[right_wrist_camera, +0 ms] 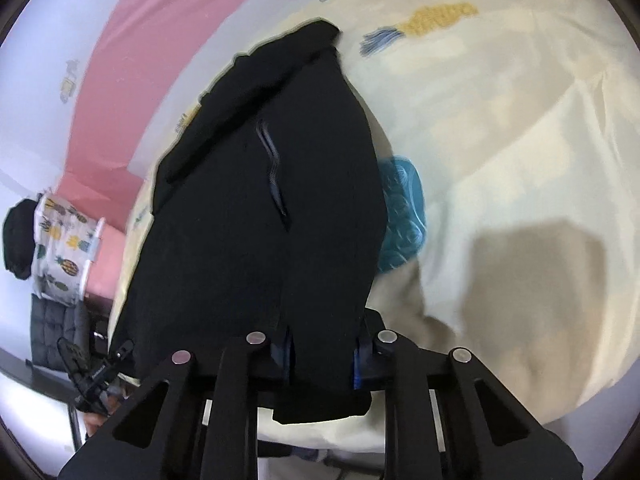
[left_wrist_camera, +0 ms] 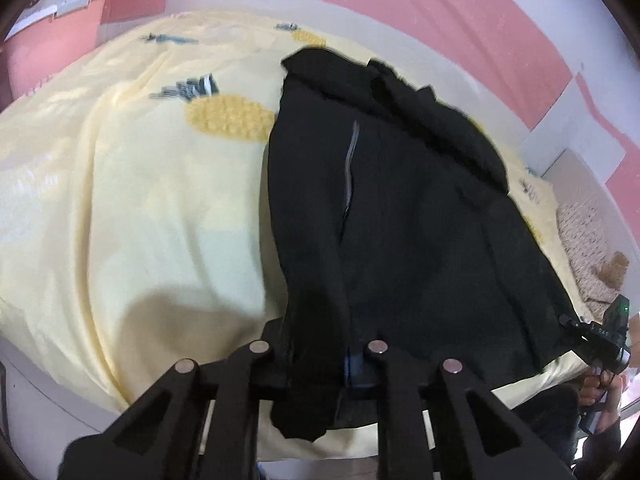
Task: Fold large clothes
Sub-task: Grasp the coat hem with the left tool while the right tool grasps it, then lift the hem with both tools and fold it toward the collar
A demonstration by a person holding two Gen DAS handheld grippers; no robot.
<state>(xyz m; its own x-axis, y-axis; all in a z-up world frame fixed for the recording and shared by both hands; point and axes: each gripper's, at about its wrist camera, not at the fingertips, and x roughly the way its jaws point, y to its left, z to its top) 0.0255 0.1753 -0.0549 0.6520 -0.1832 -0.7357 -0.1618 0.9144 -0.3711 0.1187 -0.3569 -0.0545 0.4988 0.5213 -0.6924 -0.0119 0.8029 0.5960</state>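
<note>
Between closed jaws, black garment's (left_wrist_camera: 400, 220) hidden hem.

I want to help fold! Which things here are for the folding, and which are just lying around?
For the folding: black jacket, left gripper and right gripper, both shut on its near hem.

Just lying around: pineapple bedsheet, blue mat, pineapple-print bag.

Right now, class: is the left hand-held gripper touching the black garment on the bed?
Touching. The left wrist view shows the left hand-held gripper shut on the near edge of the black garment, with the fabric pinched between its fingers and hanging below them.
</note>
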